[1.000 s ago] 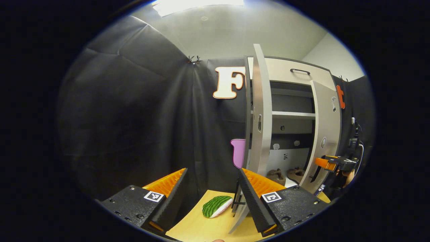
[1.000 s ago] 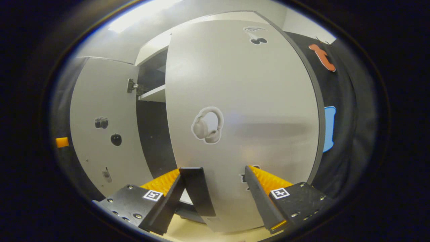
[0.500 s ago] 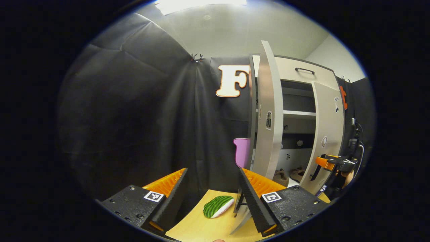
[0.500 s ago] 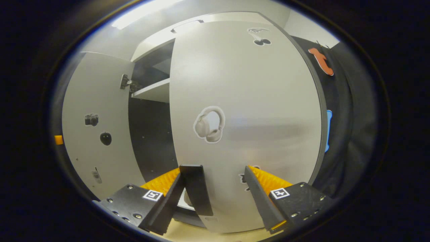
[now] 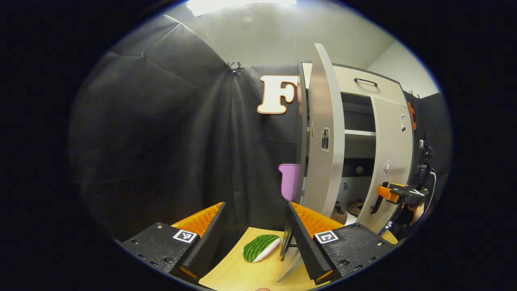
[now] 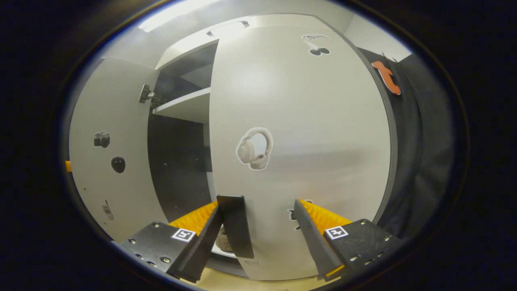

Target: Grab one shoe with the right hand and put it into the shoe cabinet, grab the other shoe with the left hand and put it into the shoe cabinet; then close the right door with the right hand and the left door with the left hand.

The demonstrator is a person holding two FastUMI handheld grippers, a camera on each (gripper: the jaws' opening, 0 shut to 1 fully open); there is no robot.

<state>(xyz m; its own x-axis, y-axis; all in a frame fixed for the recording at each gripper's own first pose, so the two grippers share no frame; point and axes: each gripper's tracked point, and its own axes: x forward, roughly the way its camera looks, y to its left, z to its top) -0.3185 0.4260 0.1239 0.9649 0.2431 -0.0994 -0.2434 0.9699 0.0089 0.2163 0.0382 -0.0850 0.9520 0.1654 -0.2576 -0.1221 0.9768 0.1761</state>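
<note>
- At 6 o'clock in the left gripper view, the left tool (image 5: 254,238) hangs with its black-and-orange fingers spread apart, gripping nothing, above a pale wooden counter (image 5: 238,275).
- Between those fingers, a green-striped, white-edged watermelon-slice toy (image 5: 260,247) lies on the counter.
- Toward 3 o'clock from the toy stands the tall white shoe cabinet (image 5: 355,87), both doors ajar.
- Its white left door (image 5: 325,141) is seen nearly edge-on, its lower edge just beside the left tool's right finger; whether they touch cannot be told.
- Low inside the cabinet, between the two doors, a pair of brown shoes (image 5: 347,207) sits on the bottom shelf.
- At 4 o'clock, the right tool (image 5: 394,194) sits against the white right door (image 5: 389,161), a hand behind it.
- At 6 o'clock in the right gripper view, the right tool's fingers are spread, and the right door fills the space between them; the dark door handle (image 6: 236,226) stands just beside the left finger.
- A headphone sticker (image 6: 254,148) marks the door's face.
</note>
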